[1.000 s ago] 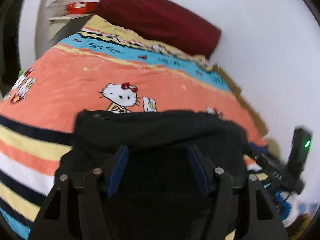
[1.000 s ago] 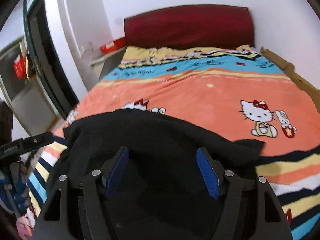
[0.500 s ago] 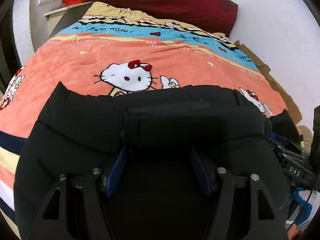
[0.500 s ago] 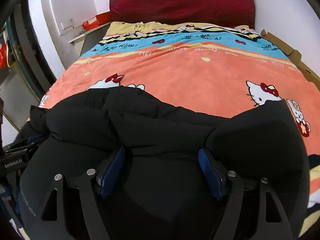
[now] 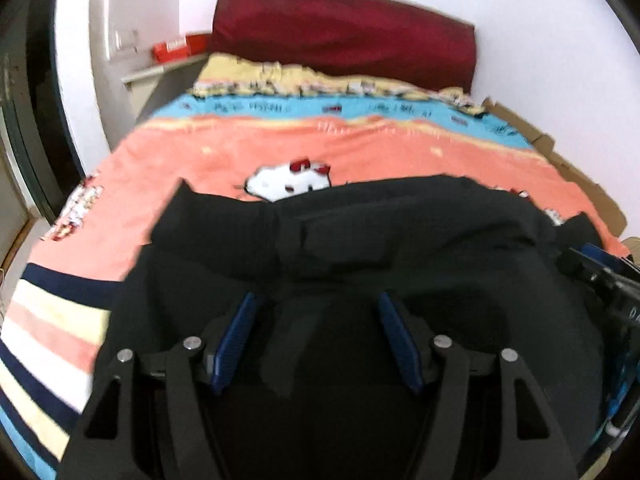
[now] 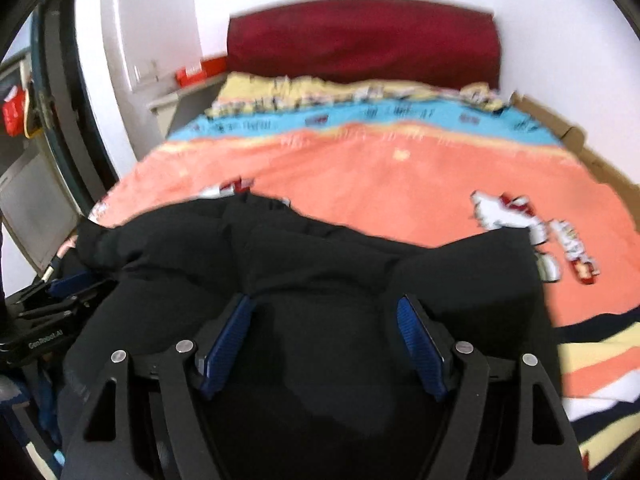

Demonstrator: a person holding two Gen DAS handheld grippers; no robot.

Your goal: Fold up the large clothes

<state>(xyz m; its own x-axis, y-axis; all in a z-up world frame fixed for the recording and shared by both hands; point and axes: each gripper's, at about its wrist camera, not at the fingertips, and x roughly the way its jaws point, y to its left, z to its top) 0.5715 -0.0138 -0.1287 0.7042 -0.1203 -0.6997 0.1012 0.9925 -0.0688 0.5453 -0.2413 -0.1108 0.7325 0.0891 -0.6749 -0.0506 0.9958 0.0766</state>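
Observation:
A large black garment [image 5: 360, 240] lies bunched on the near end of the bed, folded over on itself. It also shows in the right wrist view [image 6: 320, 264]. My left gripper [image 5: 316, 308] is open, its blue pads wide apart just above the black cloth, nothing pinched. My right gripper [image 6: 324, 308] is open the same way over the garment's right part. The right gripper's body shows at the left wrist view's right edge [image 5: 612, 280]; the left gripper's body shows at the right wrist view's left edge [image 6: 44, 320].
The bed has an orange, blue and striped Hello Kitty cover [image 5: 360, 148] and a dark red headboard [image 5: 344, 32]. A shelf with a red box [image 5: 176, 48] stands at the far left. Cardboard [image 5: 580, 168] lines the bed's right side by the white wall.
Both grippers stay open. Both views have pulled back and tilted up a little, so more of the bed and headboard shows. The garment's folded edge lies further from the fingers.

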